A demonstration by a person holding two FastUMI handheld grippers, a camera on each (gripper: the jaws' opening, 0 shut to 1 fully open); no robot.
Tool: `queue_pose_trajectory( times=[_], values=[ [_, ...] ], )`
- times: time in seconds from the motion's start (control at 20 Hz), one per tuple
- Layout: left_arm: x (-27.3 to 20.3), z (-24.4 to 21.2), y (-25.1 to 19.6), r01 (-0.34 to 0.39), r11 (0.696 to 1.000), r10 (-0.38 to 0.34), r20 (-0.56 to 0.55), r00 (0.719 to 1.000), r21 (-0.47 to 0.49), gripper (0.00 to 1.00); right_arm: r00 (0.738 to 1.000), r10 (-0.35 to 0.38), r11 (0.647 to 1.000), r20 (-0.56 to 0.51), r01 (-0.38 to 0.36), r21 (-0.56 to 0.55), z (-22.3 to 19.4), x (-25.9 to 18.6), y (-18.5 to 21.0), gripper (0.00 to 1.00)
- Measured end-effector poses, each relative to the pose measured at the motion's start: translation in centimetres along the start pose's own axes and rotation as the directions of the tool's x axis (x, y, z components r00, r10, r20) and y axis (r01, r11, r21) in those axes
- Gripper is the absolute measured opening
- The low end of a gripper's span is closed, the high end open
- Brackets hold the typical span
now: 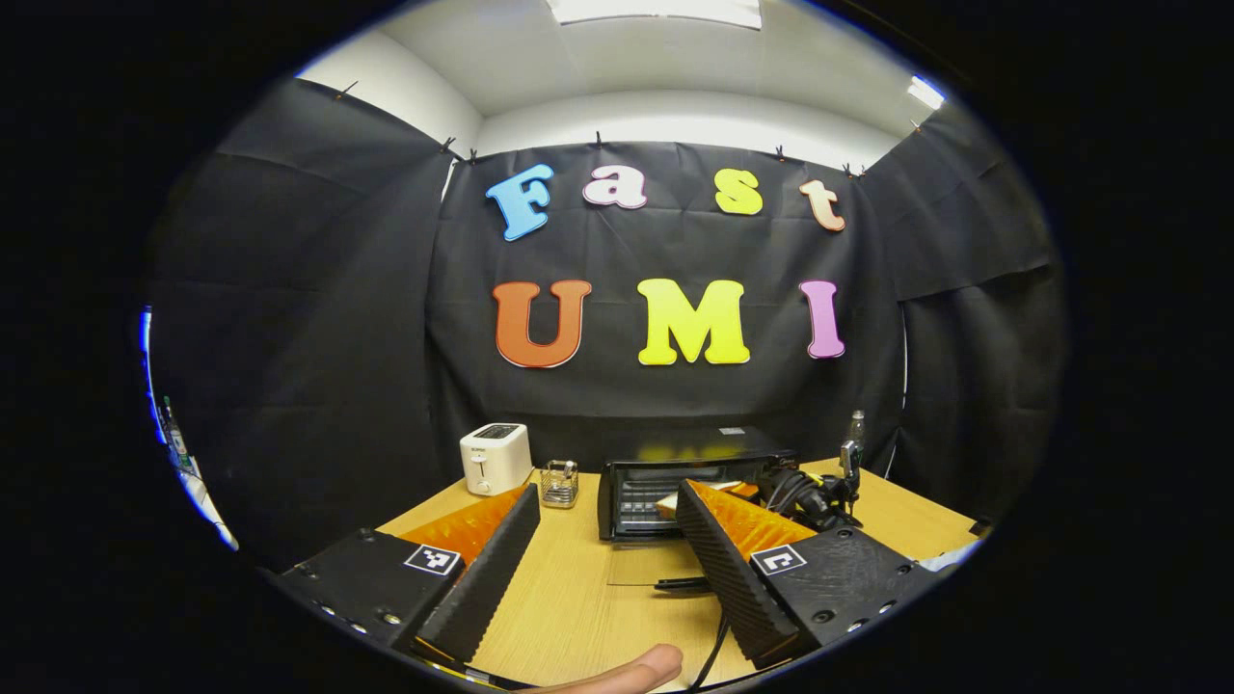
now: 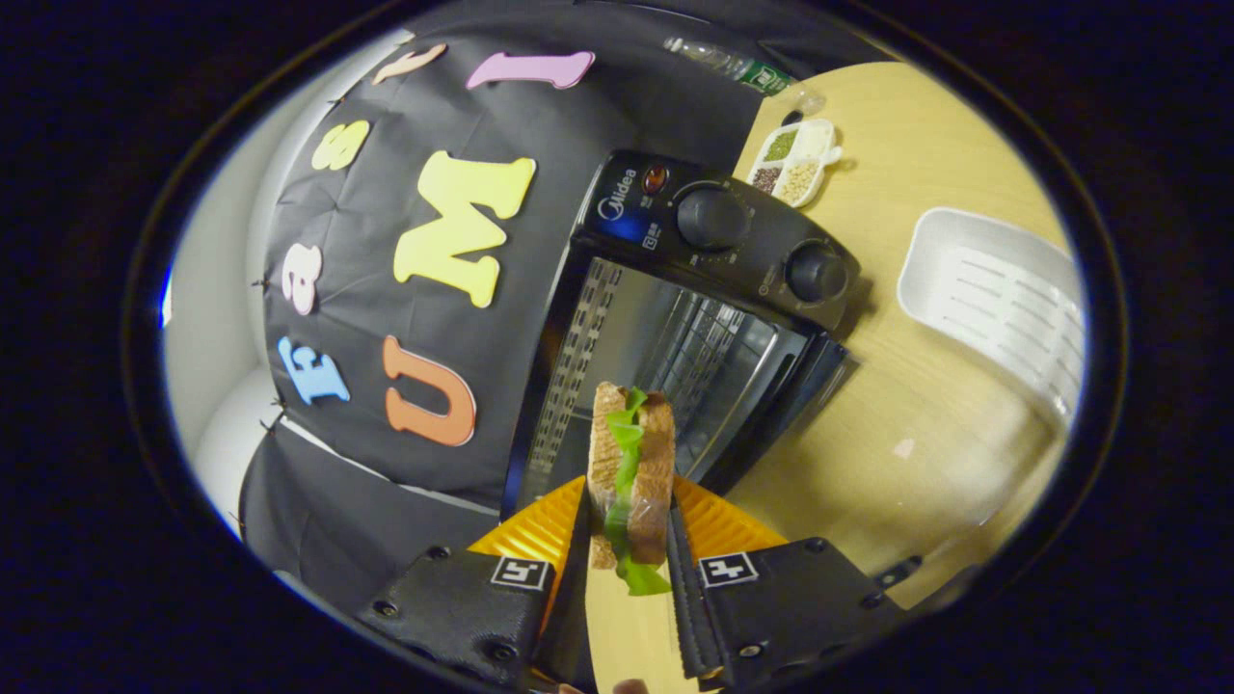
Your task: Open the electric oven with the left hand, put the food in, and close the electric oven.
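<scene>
Black electric oven open; right gripper clamps lettuce sandwich just before cavity; left gripper released; insertion, closing left

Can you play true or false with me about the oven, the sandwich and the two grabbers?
1. The oven door is open. True.
2. The right gripper holds a banana. False: it squeezes a sandwich with green lettuce between both fingers.
3. The left gripper is open and holds nothing. True.
4. The sandwich already lies on the oven rack. False: it is still in the gripper, in front of the opening.
5. A white toaster stands on the table, left of the oven in the left gripper view. True.
6. The oven has five knobs. False: two show.
</scene>
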State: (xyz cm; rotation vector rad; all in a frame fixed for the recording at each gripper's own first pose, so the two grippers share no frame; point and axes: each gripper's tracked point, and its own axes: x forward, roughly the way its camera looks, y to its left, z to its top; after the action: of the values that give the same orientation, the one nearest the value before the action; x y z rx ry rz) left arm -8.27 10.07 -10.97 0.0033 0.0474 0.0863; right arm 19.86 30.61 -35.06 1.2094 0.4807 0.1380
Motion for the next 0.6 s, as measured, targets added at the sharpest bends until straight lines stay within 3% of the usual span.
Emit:
queue_pose_trajectory(
  times=[0.15, 0.2, 0.35, 0.4, 0.6],
  values=[
    [-0.1, -0.5, 1.3, -0.01, 1.0, 0.01, -0.017, 1.0, -0.014, 0.94, 0.998, 0.009, 0.999, 0.066, -0.012, 0.036, -0.1, 3.9, 0.5, 0.39],
    [0.0, -0.6, 1.7, -0.014, 1.0, 0.013, -0.021, 1.0, -0.017, 0.84, 0.996, 0.013, 0.999, 0.089, -0.017, 0.039, 0.2, 5.1, 0.7, 0.38],
    [-0.1, -1.1, 1.6, 0.014, 1.0, -0.014, -0.029, 0.999, -0.02, 0.84, 0.987, 0.026, 0.999, 0.161, -0.029, 0.021, 1.6, 7.4, 0.7, 0.39],
    [-0.1, -1.1, 1.6, 0.019, 1.0, -0.019, -0.028, 0.999, -0.016, 0.93, 0.982, 0.022, 1.0, 0.188, -0.023, 0.002, 2.3, 8.1, 0.4, 0.39],
    [0.0, -2.4, 1.2, 0.051, 0.998, -0.054, -0.07, 0.996, -0.044, 0.93, 0.979, -0.007, 0.999, 0.203, 0.014, -0.031, 2.8, 10.0, -1.4, 0.39]
  ],
)
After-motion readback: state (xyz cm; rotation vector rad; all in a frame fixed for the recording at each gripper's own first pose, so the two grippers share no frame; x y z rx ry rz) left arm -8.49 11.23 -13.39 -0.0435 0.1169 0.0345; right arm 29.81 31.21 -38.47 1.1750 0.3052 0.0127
